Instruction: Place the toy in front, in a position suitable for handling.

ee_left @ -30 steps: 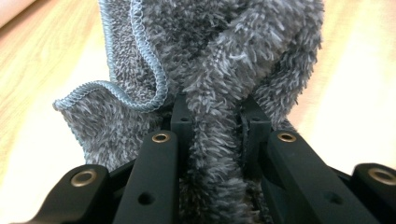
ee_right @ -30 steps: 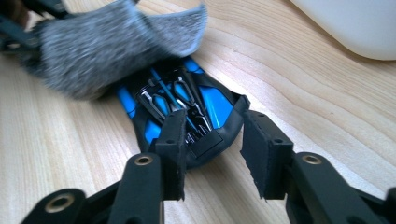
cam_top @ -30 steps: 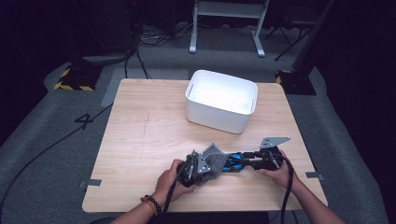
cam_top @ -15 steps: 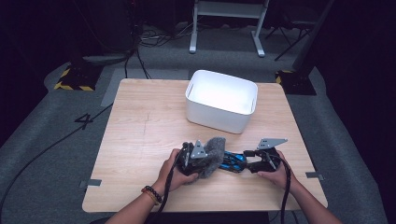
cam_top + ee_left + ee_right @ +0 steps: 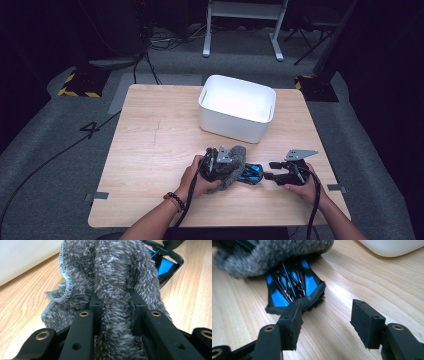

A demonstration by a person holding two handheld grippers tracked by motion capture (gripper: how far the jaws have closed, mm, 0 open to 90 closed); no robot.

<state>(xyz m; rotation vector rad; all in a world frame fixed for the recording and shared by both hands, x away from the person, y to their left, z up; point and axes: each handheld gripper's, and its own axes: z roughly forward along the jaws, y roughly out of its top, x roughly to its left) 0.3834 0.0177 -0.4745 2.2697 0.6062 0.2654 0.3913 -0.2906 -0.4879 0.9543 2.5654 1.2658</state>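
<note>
A grey fuzzy cloth (image 5: 236,161) lies draped over one end of a blue and black toy car (image 5: 251,175) on the wooden table (image 5: 155,150). My left gripper (image 5: 231,169) is shut on the cloth (image 5: 115,277), a thick fold pinched between its pads, with the car (image 5: 165,267) just beyond. My right gripper (image 5: 268,176) faces the car's bare end (image 5: 292,285) and stands open. Its jaws have just been closing a little. The car's tip sits behind its left pad, and bare wood shows in the gap (image 5: 325,315).
A white plastic bin (image 5: 230,125) stands at the back middle of the table, close behind the car. The table's front edge runs just under both hands. Cables trail from the grippers toward the person.
The left gripper carried the cloth a little to the right, over the car. The right gripper, earlier closed around the car's end, now has its jaws apart.
</note>
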